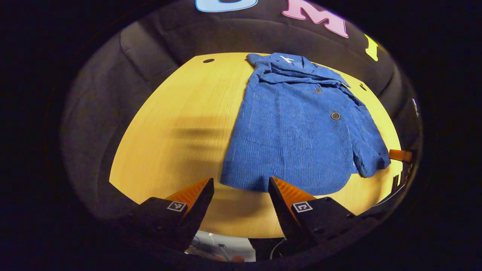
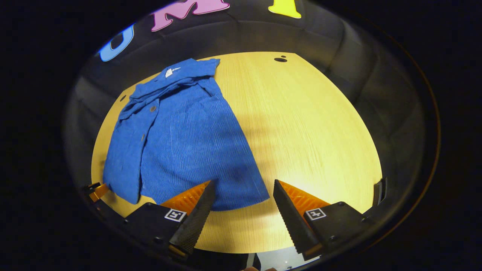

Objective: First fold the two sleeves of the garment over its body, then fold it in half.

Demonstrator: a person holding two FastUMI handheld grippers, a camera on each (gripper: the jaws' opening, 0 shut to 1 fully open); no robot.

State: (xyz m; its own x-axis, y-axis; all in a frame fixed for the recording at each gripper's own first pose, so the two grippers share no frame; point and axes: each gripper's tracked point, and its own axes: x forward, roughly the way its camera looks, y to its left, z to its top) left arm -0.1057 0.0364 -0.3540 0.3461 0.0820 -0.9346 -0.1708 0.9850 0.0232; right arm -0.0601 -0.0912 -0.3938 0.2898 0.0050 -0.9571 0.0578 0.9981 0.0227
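A blue corduroy jacket [image 1: 293,128] lies flat on the wooden table [image 1: 177,124], collar at the far end and hem toward me. One sleeve [image 1: 367,139] is folded along its right side, the cuff near the hem. My left gripper [image 1: 241,184] is open at the hem's near left corner. In the right gripper view the jacket [image 2: 188,143] sits to the left, with the folded sleeve [image 2: 126,158] on its far side. My right gripper [image 2: 244,186] is open at the hem's near right corner. Nothing is pinched by either gripper.
Bare tabletop [image 2: 308,128] stretches beside the jacket on both sides. A dark hole [image 1: 208,60] marks the table's far end. The other gripper's tip [image 1: 400,155] shows past the cuff at the right. Black cloth walls surround the table.
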